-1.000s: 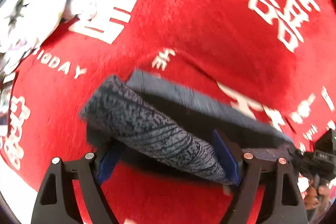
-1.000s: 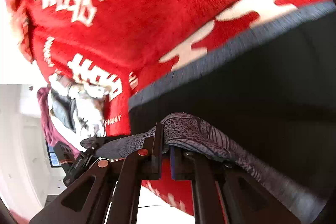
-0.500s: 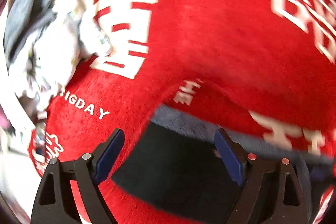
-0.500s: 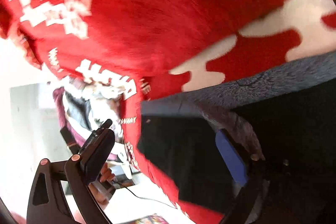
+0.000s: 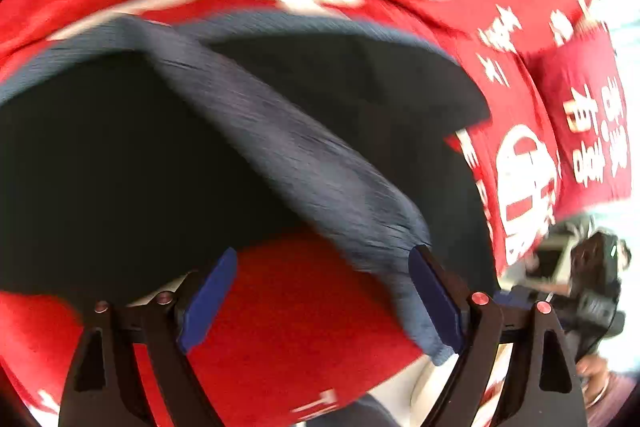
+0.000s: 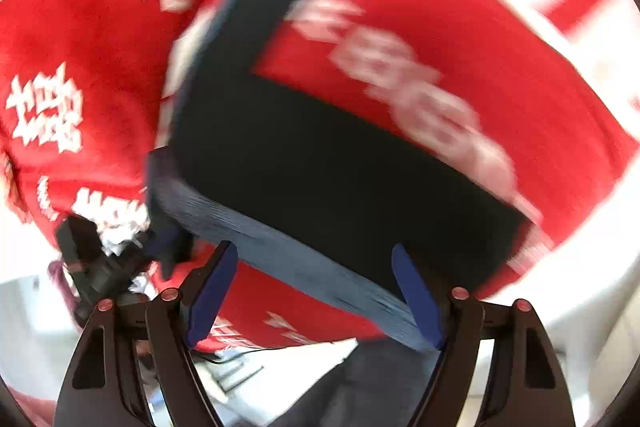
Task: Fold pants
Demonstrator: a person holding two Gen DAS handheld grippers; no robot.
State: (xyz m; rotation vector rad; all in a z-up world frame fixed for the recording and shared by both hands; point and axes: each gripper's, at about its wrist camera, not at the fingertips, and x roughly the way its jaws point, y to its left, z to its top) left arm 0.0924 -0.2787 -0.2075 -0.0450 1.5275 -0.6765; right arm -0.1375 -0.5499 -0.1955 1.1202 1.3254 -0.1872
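Left wrist view: left gripper (image 5: pixel 322 301) wide open, blue pads (image 5: pixel 208 301) well apart, nothing clamped between them. Dark pants (image 5: pixel 132 163) spread over the red cloth (image 5: pixel 288 323) with white characters, filling the frame from 9 to 2 o'clock. Grey-blue waistband (image 5: pixel 304 163) runs diagonally from about 11 o'clock down to 5 o'clock; its lower end lies against the inner face of the pad at 5 o'clock, touching or just in front, cannot tell which. Bare red cloth between the fingers at 6 o'clock. Other black tool with a hand on it at 4 o'clock, blurred. Right wrist view: right gripper (image 6: pixel 314 291) also wide open, blue pads (image 6: pixel 212 287) apart, gripping nothing. Pants (image 6: pixel 320 167) in centre, heavy motion blur, a dark band running up toward 12 o'clock. Waistband (image 6: pixel 280 247) crosses from 9 o'clock to 5 o'clock, just ahead of the fingertips, its lower end meeting the pad at 5 o'clock. Red cloth (image 6: pixel 80 27) all around, white floor area at 6 to 8 o'clock. Left tool (image 6: pixel 92 263) visible at 8 o'clock, blurred.
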